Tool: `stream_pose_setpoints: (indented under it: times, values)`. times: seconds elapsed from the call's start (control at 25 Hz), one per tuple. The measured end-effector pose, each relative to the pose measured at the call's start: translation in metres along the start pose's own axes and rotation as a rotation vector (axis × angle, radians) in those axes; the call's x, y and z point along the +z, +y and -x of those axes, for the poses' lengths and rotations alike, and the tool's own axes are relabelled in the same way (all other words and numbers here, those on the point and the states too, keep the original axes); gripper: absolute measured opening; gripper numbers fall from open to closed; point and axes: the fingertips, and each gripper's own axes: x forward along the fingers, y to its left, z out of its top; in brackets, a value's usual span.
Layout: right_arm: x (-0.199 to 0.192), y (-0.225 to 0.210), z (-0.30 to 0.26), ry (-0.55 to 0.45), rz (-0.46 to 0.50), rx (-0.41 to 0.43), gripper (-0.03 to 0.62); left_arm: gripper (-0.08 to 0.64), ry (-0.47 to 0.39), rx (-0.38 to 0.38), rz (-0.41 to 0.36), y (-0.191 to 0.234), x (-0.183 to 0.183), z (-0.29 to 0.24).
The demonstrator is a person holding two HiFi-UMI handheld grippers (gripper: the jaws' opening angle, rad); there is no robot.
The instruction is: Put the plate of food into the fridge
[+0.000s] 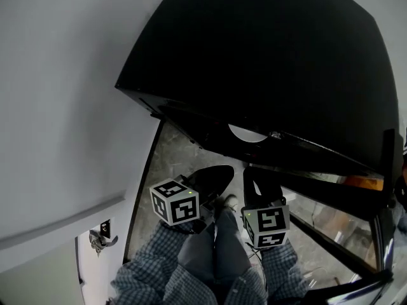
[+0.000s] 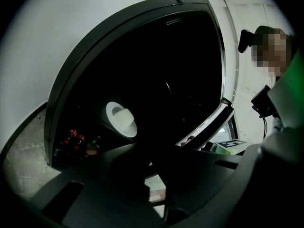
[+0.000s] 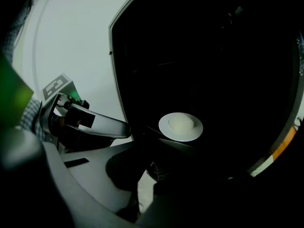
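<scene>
Head view: open fridge fills the upper right of the frame, interior dark; white plate sits inside on a shelf, only its near rim showing under the top edge. Left gripper view: same plate at centre left, pale mound of food on it, bottles with red caps lower in the cabinet. Left gripper and right gripper hang side by side at lower centre, above the stone-patterned floor, well apart from the plate. Fingers of both are together, nothing between them. Judgement: the plate rests on the shelf on its own, so no grip is needed; both tools sit outside the opening, leaving the doorway free. The door looks open, so closing it probably remains.
</scene>
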Motion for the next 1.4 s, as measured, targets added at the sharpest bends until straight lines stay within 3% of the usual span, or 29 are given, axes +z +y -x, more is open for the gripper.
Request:
stream_pose_setpoints:
  times: [0.4, 0.64, 1.04, 1.24, 1.4]
  values:
    - [0.036, 0.004, 0.048, -0.057, -0.061, 0.036, 0.006, 0.008, 0.028, -0.004, -0.097, -0.049, 0.026, 0.019]
    - [0.056, 0.006, 0.068, -0.109, -0.148, 0.063, 0.006, 0.008, 0.031, -0.001, -0.134, -0.072, 0.035, 0.032]
    - [0.081, 0.020, 0.089, -0.136, -0.132, 0.093, 0.006, 0.008, -0.005, 0.035, -0.271, -0.105, 0.059, 0.043]
    - [0.099, 0.025, 0.095, -0.164, -0.101, 0.097, 0.006, 0.008, -0.083, 0.017, -0.255, -0.117, 0.075, 0.045]
    - [0.115, 0.025, 0.102, -0.207, -0.045, 0.092, 0.006, 0.008, -0.125, 0.023, -0.301, -0.128, 0.088, 0.048]
